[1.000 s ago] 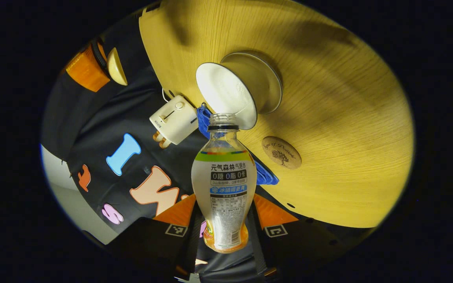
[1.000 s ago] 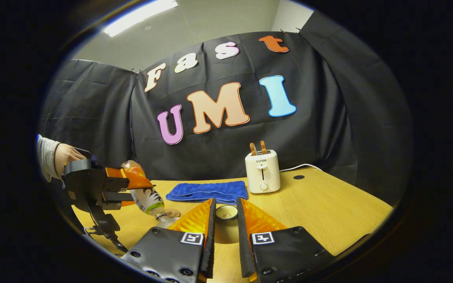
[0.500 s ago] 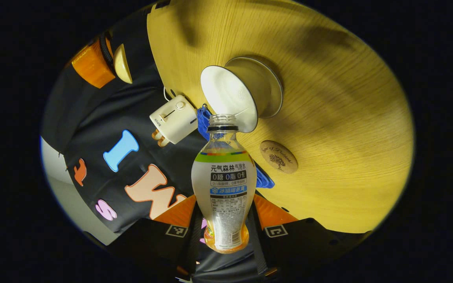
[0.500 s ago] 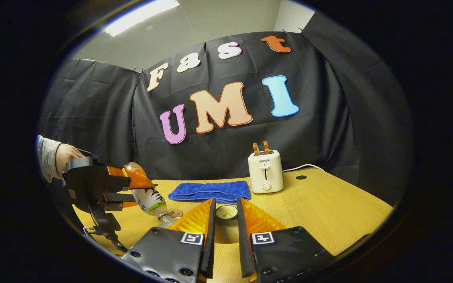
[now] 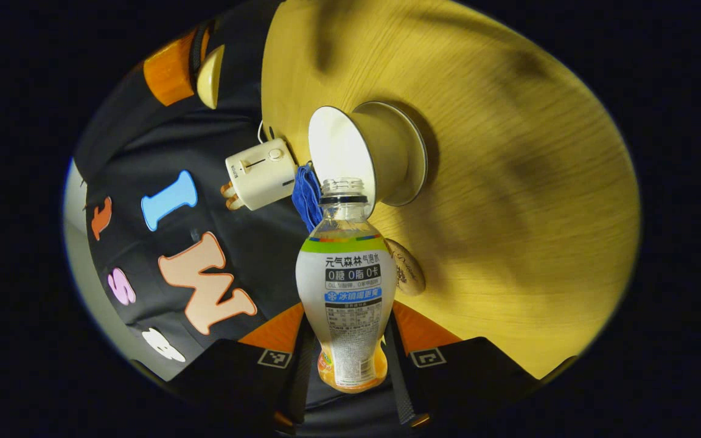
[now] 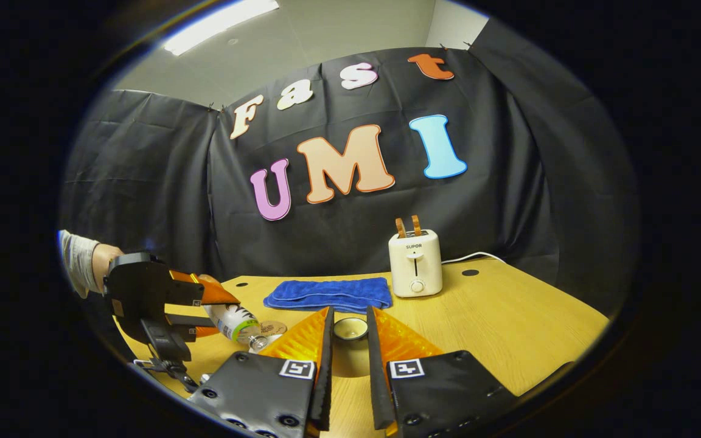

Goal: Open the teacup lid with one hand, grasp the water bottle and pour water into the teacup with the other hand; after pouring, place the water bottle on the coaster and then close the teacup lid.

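Gripping the tilted bottle [image 5: 345, 286], the left hand-held gripper [image 5: 344, 359] aims its open mouth just at the teacup [image 5: 362, 155] rim, coaster [image 5: 408, 275] close beside.

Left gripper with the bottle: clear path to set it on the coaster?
Probably yes: left gripper holds the bottle tilted at the teacup; the coaster lies bare beside the cup.

left gripper view is rolled almost sideways, tight on the water bottle [image 5: 345, 286], facing the teacup [image 5: 366, 155] at 12 o'clock. right gripper view sits level and low, facing the back wall. both share the toaster [image 6: 415, 263] and blue towel [image 6: 328, 294].
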A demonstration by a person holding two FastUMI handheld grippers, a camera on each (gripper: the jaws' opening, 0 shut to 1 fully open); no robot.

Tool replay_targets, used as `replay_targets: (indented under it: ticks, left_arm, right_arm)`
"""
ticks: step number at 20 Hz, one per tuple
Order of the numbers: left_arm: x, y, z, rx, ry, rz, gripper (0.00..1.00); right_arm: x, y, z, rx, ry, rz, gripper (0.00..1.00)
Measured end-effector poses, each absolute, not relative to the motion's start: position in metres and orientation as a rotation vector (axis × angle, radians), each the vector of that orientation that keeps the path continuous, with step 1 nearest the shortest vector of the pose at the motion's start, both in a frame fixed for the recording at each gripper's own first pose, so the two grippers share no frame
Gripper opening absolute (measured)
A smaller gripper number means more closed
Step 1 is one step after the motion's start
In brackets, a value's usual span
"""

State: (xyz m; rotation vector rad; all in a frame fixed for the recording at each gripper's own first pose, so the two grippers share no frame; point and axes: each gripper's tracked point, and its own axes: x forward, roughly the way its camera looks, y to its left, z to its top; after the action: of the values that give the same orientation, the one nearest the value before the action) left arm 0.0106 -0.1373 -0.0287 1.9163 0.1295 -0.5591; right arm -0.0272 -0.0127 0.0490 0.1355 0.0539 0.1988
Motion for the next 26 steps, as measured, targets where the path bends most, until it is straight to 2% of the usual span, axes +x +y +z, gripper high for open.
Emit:
replay_targets:
  ticks: [4, 6, 9, 12, 14, 16, 17, 18, 22, 26]
  left_arm:
    - [0.006, -0.136, -0.042, 1.650, 0.173, -0.568, 0.55]
    - [0.003, -0.135, -0.047, 1.479, 0.191, -0.554, 0.55]
    - [-0.002, -0.141, -0.049, 1.257, 0.190, -0.535, 0.55]
    - [0.000, -0.145, -0.042, 1.084, 0.175, -0.513, 0.55]
    - [0.000, -0.146, -0.037, 0.965, 0.176, -0.501, 0.52]
    - [0.004, -0.150, -0.027, 0.859, 0.162, -0.494, 0.57]
    - [0.005, -0.153, -0.024, 0.811, 0.158, -0.497, 0.52]
    - [0.007, -0.155, -0.019, 0.767, 0.142, -0.500, 0.54]
    - [0.016, -0.150, -0.009, 0.556, 0.135, -0.466, 0.54]
    - [0.027, -0.144, 0.009, 0.374, 0.113, -0.433, 0.54]
  right_arm:
    - [-0.027, -0.013, 0.048, 0.136, 0.054, 0.198, 0.28]
    - [-0.027, -0.014, 0.049, 0.140, 0.054, 0.196, 0.32]
    - [-0.026, -0.011, 0.047, 0.139, 0.058, 0.201, 0.32]
    - [-0.027, -0.006, 0.046, 0.131, 0.061, 0.209, 0.29]
    - [-0.028, -0.002, 0.045, 0.140, 0.064, 0.221, 0.30]
    - [-0.028, -0.002, 0.044, 0.139, 0.066, 0.222, 0.32]
    - [-0.027, -0.003, 0.044, 0.137, 0.068, 0.220, 0.30]
    - [-0.028, -0.004, 0.045, 0.140, 0.068, 0.220, 0.28]
    - [-0.028, -0.003, 0.046, 0.148, 0.062, 0.222, 0.30]
    - [-0.027, 0.002, 0.041, 0.144, 0.075, 0.230, 0.28]
